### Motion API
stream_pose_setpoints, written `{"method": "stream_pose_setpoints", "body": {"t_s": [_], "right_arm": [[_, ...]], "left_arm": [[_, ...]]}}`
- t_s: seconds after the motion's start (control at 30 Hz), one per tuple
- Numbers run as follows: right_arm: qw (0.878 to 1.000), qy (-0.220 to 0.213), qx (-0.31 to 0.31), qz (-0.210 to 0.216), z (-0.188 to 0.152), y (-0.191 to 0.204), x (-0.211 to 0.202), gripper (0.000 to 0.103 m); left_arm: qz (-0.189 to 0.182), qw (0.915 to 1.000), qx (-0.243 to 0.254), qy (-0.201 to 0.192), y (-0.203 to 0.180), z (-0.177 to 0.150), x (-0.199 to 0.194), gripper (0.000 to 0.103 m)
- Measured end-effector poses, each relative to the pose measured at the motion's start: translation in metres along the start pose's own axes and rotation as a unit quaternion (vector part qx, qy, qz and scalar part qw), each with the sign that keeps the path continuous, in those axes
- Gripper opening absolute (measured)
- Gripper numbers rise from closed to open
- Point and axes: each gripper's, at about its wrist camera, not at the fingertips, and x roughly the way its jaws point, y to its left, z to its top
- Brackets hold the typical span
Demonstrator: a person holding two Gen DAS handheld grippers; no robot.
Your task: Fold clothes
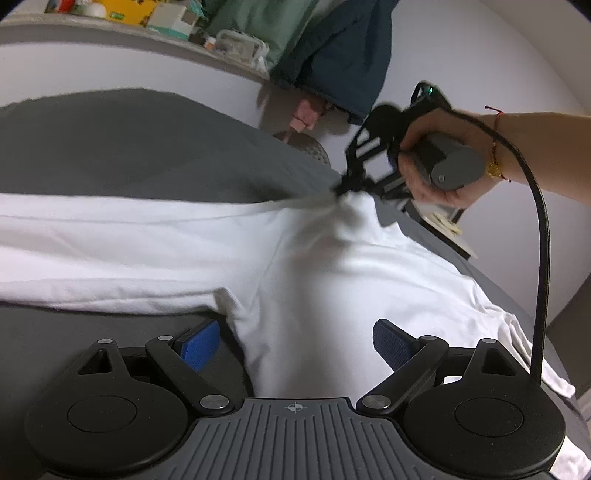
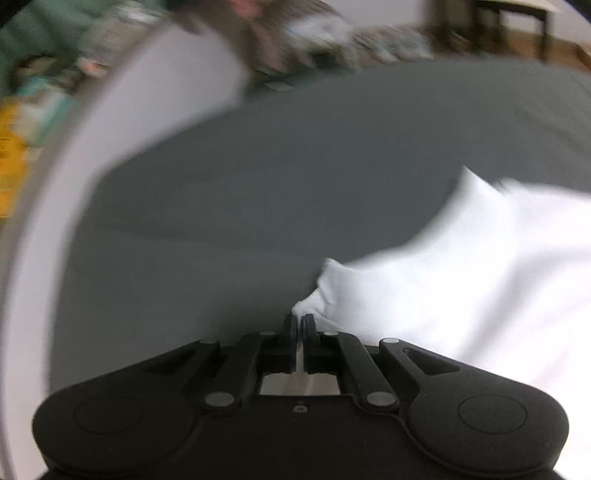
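- The right tongs [image 2: 299, 325] are pressed together, pinching a raised fold of the white shirt [image 1: 332, 280].
- The left tongs [image 1: 295, 343] are spread wide over the shirt's near part.
- The shirt lies spread on the grey bed [image 1: 129, 147].

Beyond the grey bed cover [image 2: 295, 147], the clutter [image 2: 332, 33] is motion-blurred; the white garment [image 2: 461, 277] runs off the right edge.

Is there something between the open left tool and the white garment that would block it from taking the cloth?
Nothing visible blocks it. The left tool is open just over the white garment, with only cloth between its pads. The right tool pinches a far part, clear of that path.
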Motion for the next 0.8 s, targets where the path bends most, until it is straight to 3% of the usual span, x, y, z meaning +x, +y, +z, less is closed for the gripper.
{"method": "stream_pose_setpoints", "body": {"t_s": [0.2,0.3,0.43,0.53,0.63,0.73,0.8], "right_arm": [[0.999,-0.028,-0.03,-0.002,0.004,0.021,0.025,0.001],[0.999,-0.013,-0.047,-0.021,-0.01,0.0,0.034,0.001],[0.995,0.006,-0.093,0.024,-0.019,0.006,0.031,0.012],[0.986,0.045,-0.154,0.052,-0.032,0.027,0.017,0.02],[0.969,0.102,-0.222,0.048,-0.055,0.052,0.009,0.027],[0.957,0.13,-0.26,0.019,-0.075,0.073,0.011,0.038],[0.954,0.135,-0.266,-0.003,-0.083,0.08,0.016,0.039]], "left_arm": [[0.022,0.9994,0.005,-0.024,0.003,0.0,-0.007,0.092],[0.036,0.9991,-0.004,-0.021,0.012,0.0,-0.007,0.092],[0.058,0.997,-0.031,-0.04,0.023,0.003,-0.011,0.092],[0.073,0.9937,-0.056,-0.064,0.028,0.007,-0.014,0.092],[0.085,0.9917,-0.065,-0.071,0.031,0.007,-0.017,0.092],[0.092,0.9909,-0.054,-0.082,0.027,0.007,-0.022,0.092],[0.095,0.9898,-0.04,-0.098,0.023,0.008,-0.028,0.092]]}}
